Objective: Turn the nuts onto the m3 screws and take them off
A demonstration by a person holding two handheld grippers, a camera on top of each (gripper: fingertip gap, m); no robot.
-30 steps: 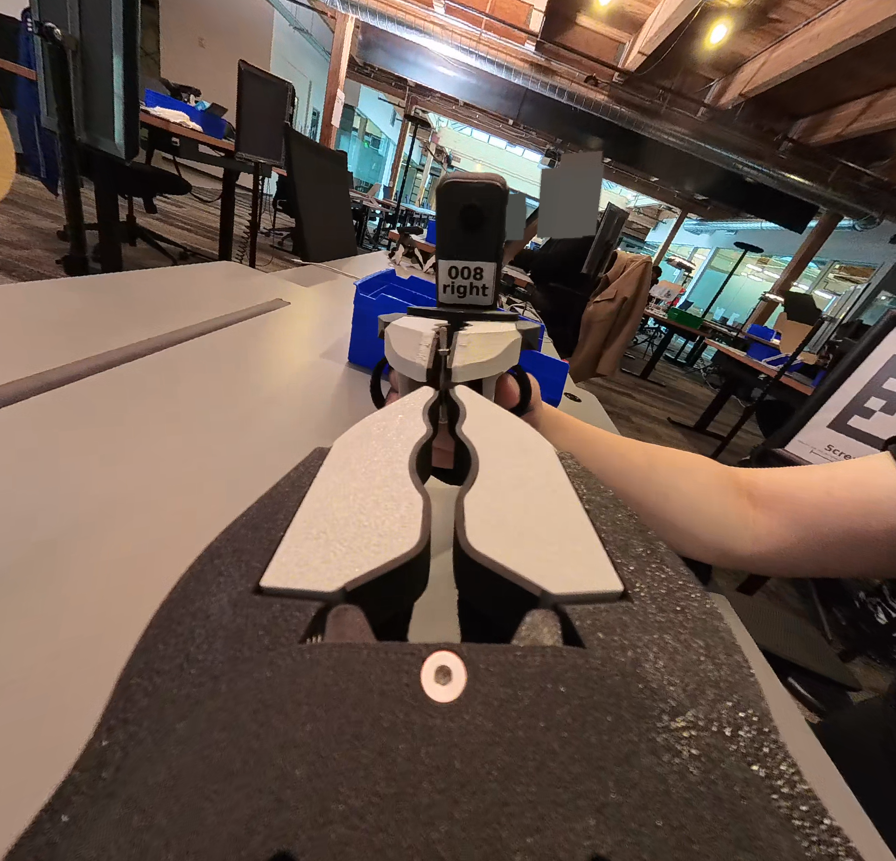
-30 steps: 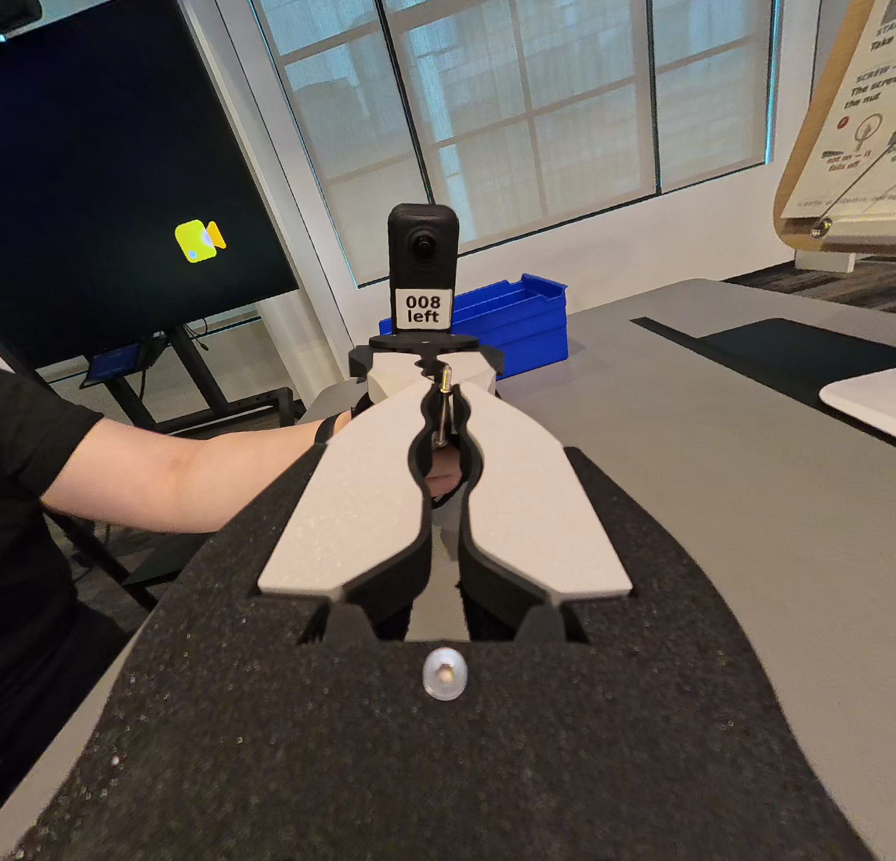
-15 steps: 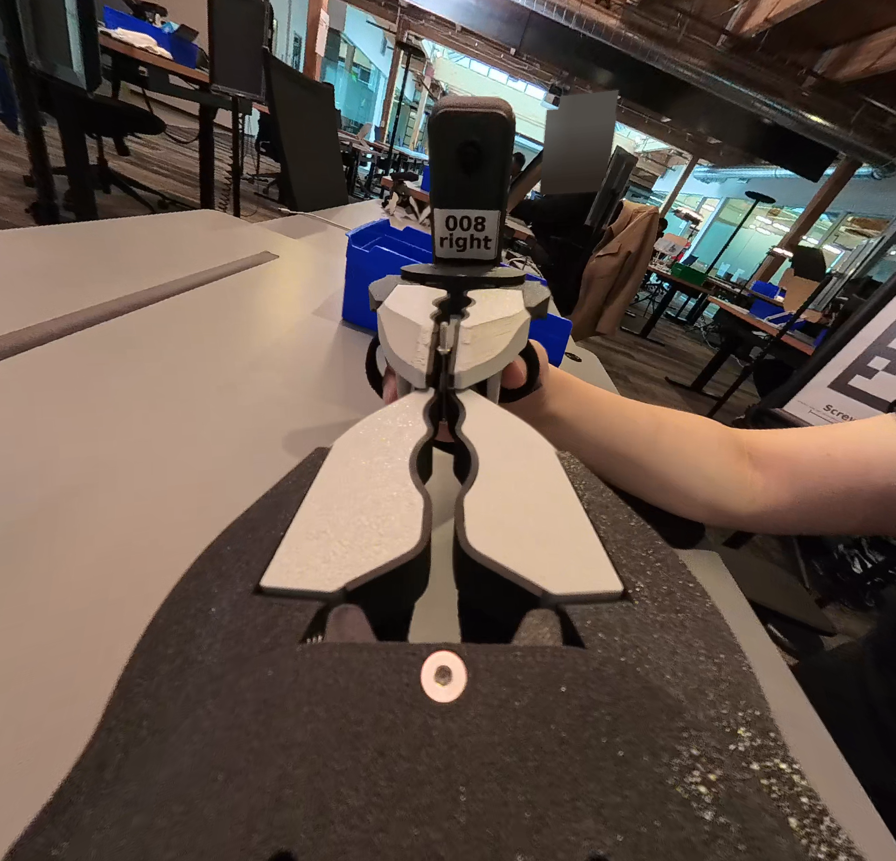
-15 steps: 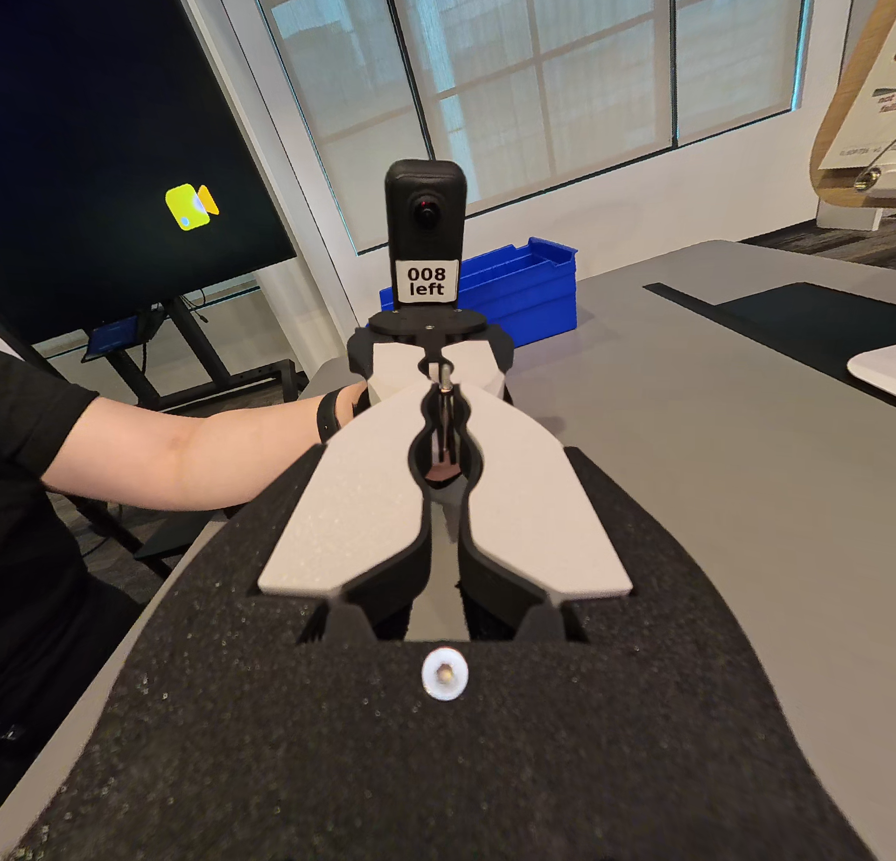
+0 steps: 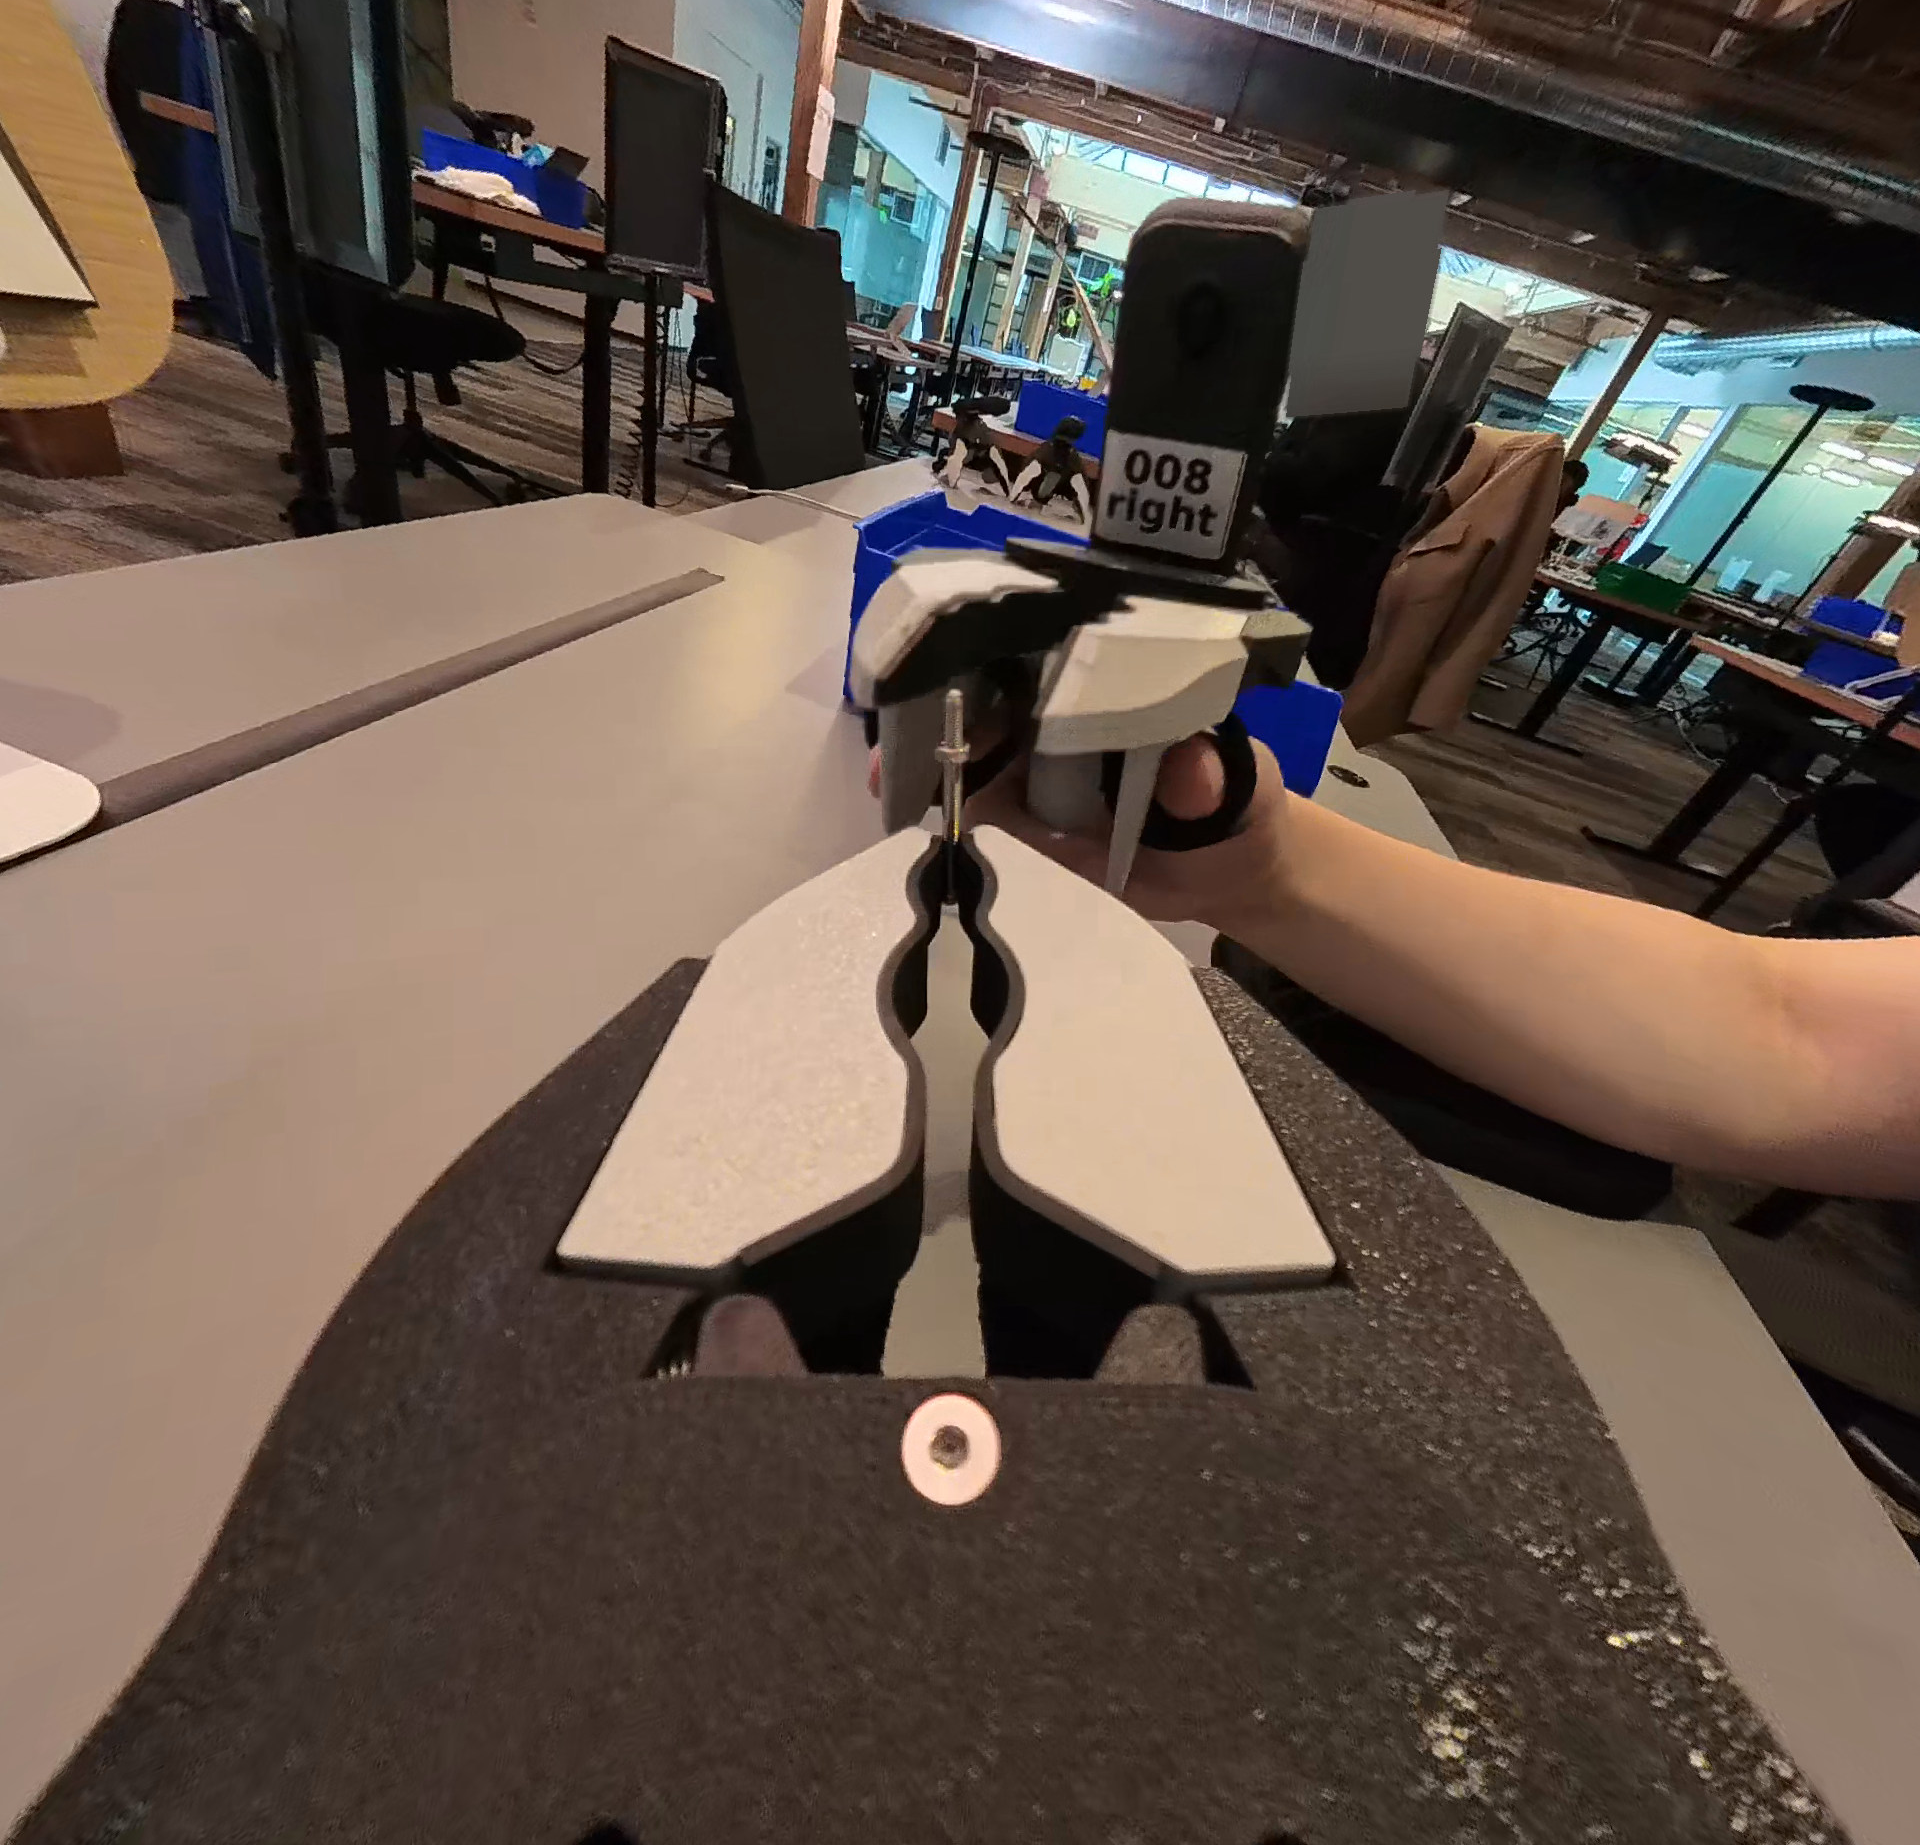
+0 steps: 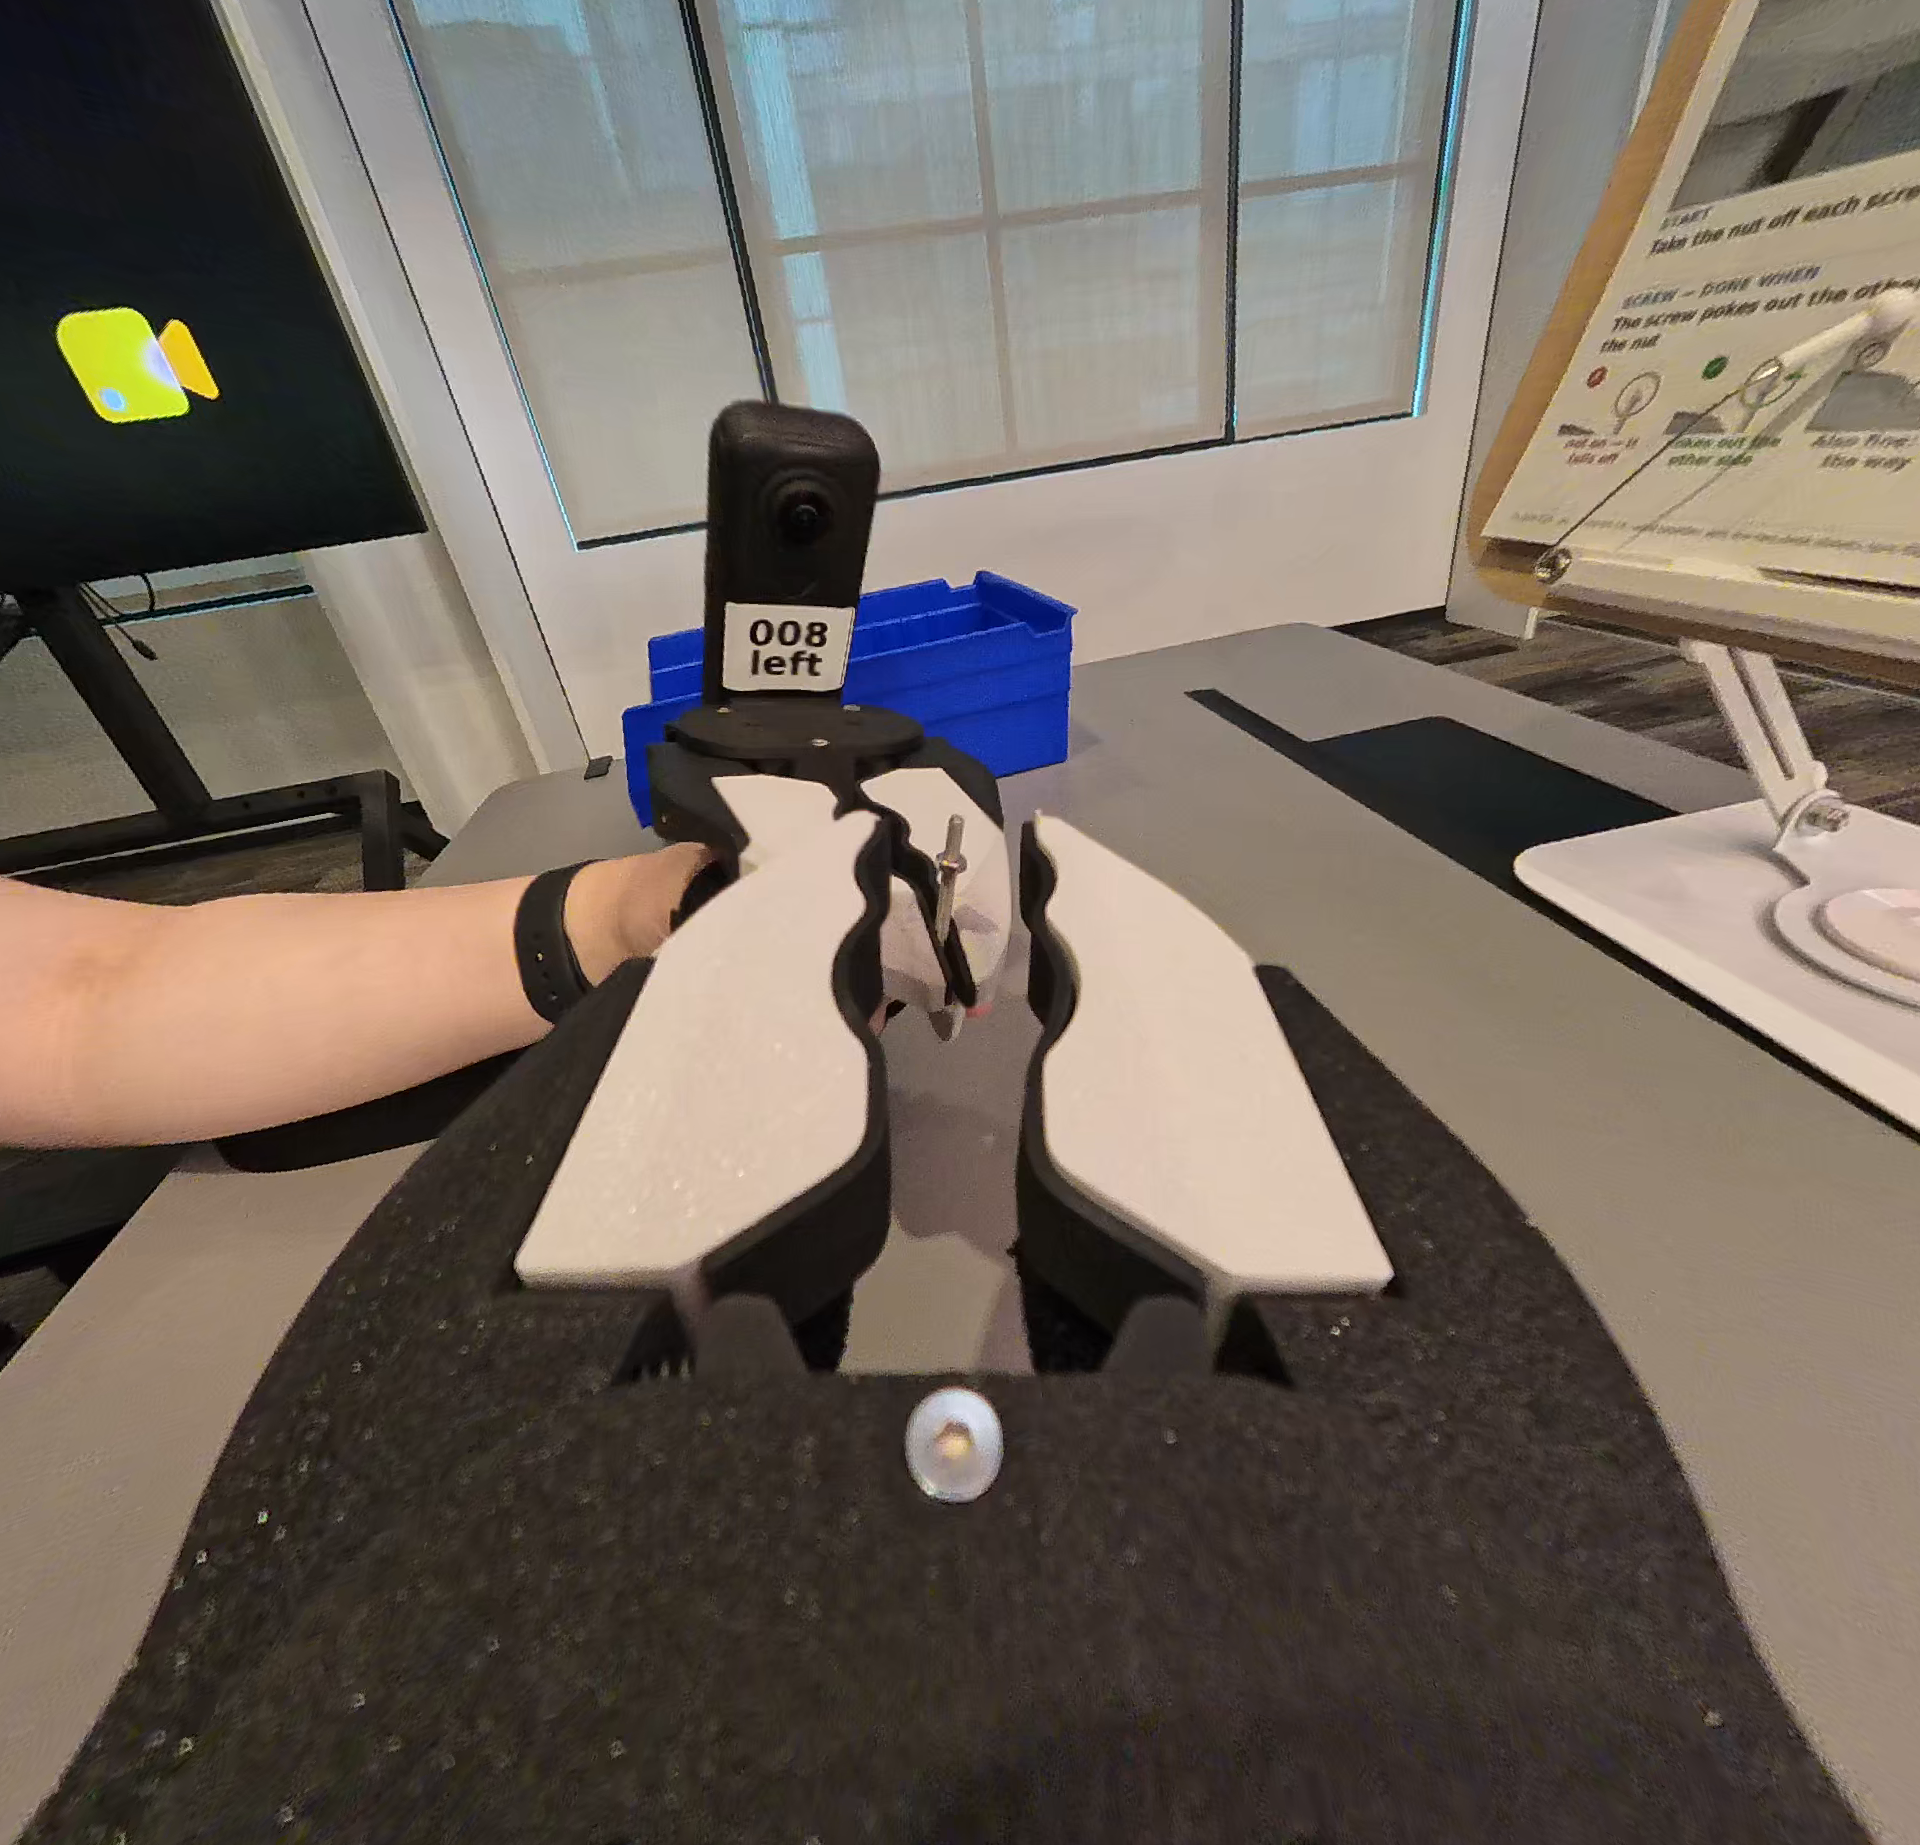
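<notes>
The right gripper has let go: half a second ago its fingers were pinched together at the screw, and now they stand spread with a clear gap on either side of it, and it has also swung off to one side of the left gripper. That gripper's fingers remain pressed together on the lower end of the screw, which stands straight out past their tips.

The nut sits partway up the shaft, a short stub of thread showing beyond it. I judge this a release between turns: the right gripper has finished one twist and must re-grip the nut for the next. Whether the nut is going on or coming off cannot be told from here.

The screw's long axis runs nearly upright, free end up and leaning slightly toward the right gripper. In the right wrist view, screw and nut lie just ahead of that gripper's tips, level with the gap between its fingers, touching neither.
</notes>
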